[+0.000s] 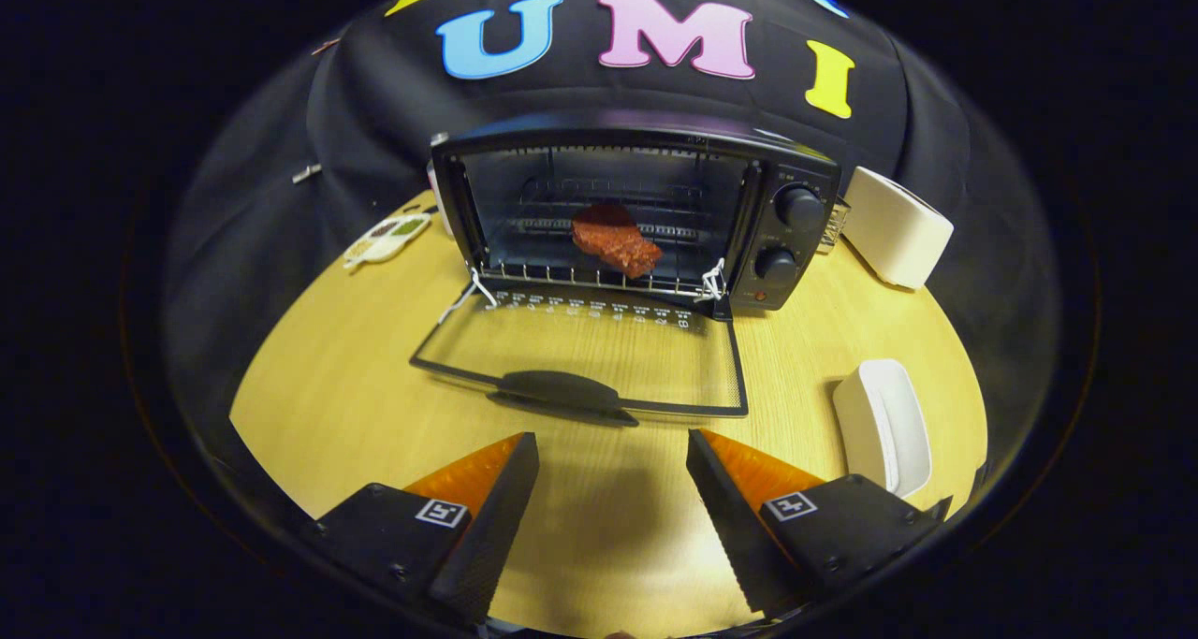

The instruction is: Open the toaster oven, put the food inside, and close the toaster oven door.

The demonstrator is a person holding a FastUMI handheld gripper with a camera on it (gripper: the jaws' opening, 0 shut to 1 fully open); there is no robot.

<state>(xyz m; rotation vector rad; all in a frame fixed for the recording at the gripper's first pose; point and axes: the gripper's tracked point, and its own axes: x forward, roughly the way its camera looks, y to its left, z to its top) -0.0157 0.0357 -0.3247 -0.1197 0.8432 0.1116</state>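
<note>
Your gripper (pixel 613 471) hovers low over the table (pixel 328 405), fingers spread wide and holding nothing, just short of the door (pixel 580 358) folded flat ahead. Beyond, the toaster oven (pixel 636 218) stands open with the food (pixel 615 239) resting on its rack.

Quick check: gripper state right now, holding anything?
Gripper: open, holding nothing; fingers apart above the table, short of the oven door's handle.
</note>
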